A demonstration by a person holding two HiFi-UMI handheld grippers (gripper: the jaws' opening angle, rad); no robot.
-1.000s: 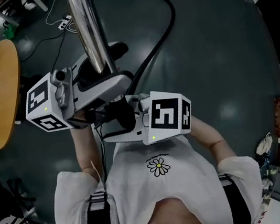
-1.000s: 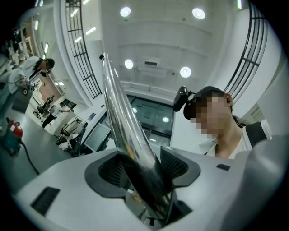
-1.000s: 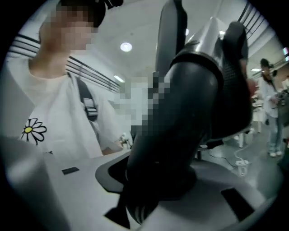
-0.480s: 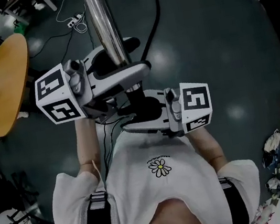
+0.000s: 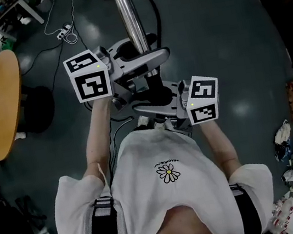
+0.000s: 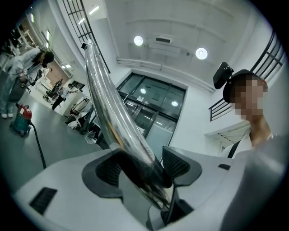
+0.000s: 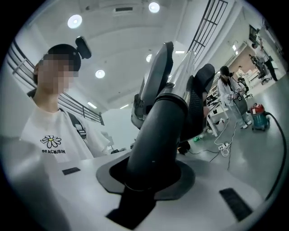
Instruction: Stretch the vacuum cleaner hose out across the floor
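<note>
Head view: shiny chrome wand tube (image 5: 127,11) runs from upper centre to middle. Black vacuum hose (image 5: 155,12) curves beside it, slack on dark floor. Left gripper (image 5: 148,62) sits around tube; right gripper (image 5: 152,100) just below, on black bent handle pipe (image 5: 156,91).

Left gripper view: jaws just been opening, now apart, tube loose between pads.

Right gripper view: jaws just been closing, now clamped on handle pipe.

Risk: only one firm grip. Slick tube could swing out of loose left jaws on pull; slack hose could kink.
</note>
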